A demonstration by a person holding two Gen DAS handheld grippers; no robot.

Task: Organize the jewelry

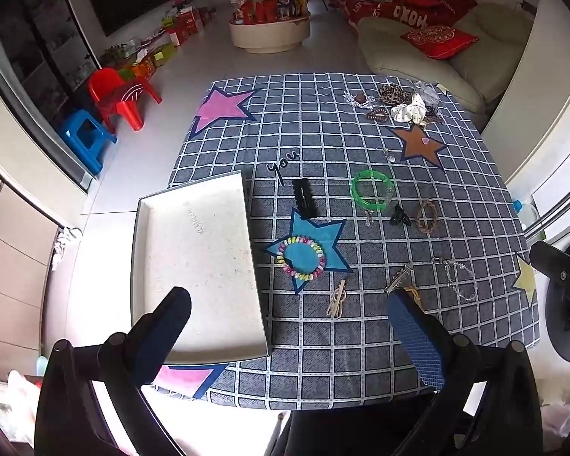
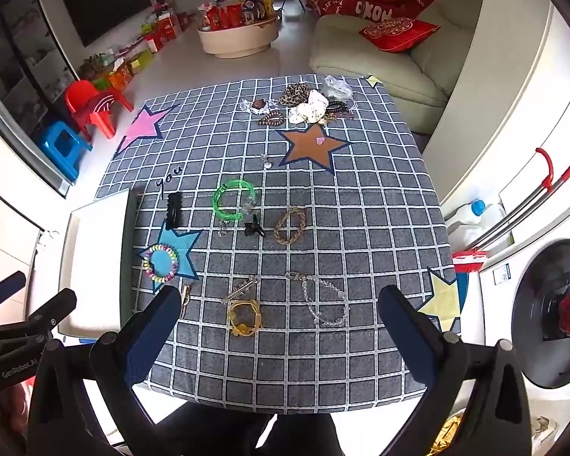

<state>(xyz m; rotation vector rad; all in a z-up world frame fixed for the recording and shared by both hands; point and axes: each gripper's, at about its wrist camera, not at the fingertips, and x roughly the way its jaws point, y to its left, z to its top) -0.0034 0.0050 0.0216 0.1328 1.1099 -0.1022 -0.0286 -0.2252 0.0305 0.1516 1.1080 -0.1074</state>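
Sorting has not begun, I judge: the white tray [image 1: 193,250] at the desk's left edge holds nothing, while the jewelry [image 2: 243,317] lies scattered mid-desk and heaped at the far right corner. Left tool [image 1: 288,315] and right tool [image 2: 279,309] hover wide open, empty.

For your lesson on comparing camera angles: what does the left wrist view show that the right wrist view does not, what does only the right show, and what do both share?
Only the left wrist view shows the whole bare floor of the white tray.

Only the right wrist view shows the washing machine and the full yellow bracelet, which the left view mostly hides behind a finger.

Both show the checked tablecloth, green bangle, colourful bead bracelet, black hair clip and two open, empty grippers, left and right.
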